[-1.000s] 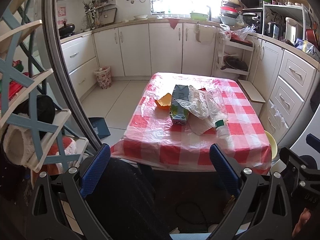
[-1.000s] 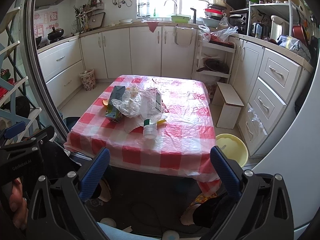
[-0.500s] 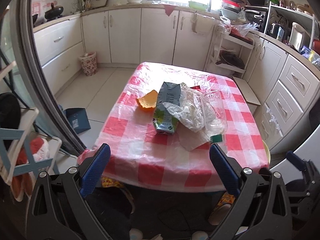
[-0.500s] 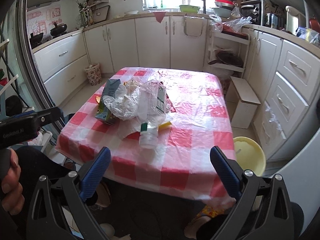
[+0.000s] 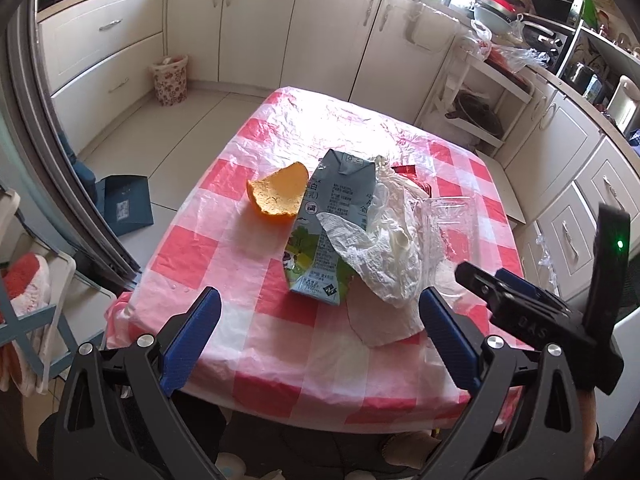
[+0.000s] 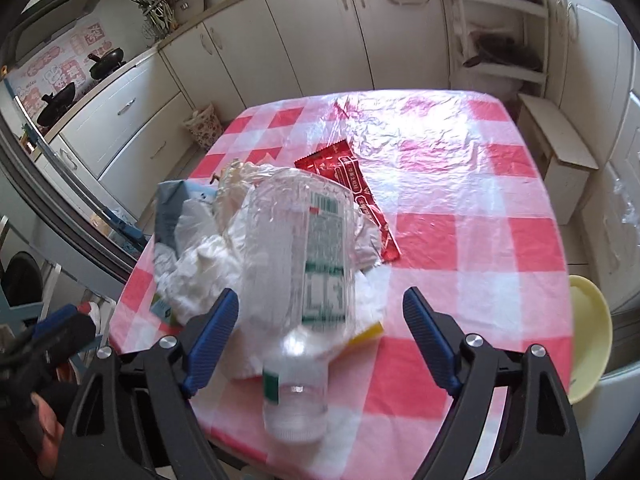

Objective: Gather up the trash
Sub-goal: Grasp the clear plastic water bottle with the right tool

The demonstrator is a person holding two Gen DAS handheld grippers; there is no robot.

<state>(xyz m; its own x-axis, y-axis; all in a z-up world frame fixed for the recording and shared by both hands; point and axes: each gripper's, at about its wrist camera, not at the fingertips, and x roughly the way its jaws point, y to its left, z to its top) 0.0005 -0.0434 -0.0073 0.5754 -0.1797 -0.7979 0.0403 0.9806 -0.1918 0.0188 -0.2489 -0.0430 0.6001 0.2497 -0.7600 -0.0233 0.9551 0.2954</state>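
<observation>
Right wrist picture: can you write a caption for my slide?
Open right gripper closing in on a clear plastic bottle lying among trash on the checked table.

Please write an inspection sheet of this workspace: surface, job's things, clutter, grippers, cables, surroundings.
Surface: table under a red and white checked plastic cover.
Job's things: milk carton, orange peel, crumpled white paper, clear plastic bottle lying down, red wrapper, all heaped together.
Clutter: nothing seen apart from the trash.
Grippers: left gripper open, empty; right gripper open, jaws just closing a little around the bottle, not pressing it.
Cables: nothing seen.
Surroundings: white cabinets, small bin, yellow basin on the floor.
</observation>
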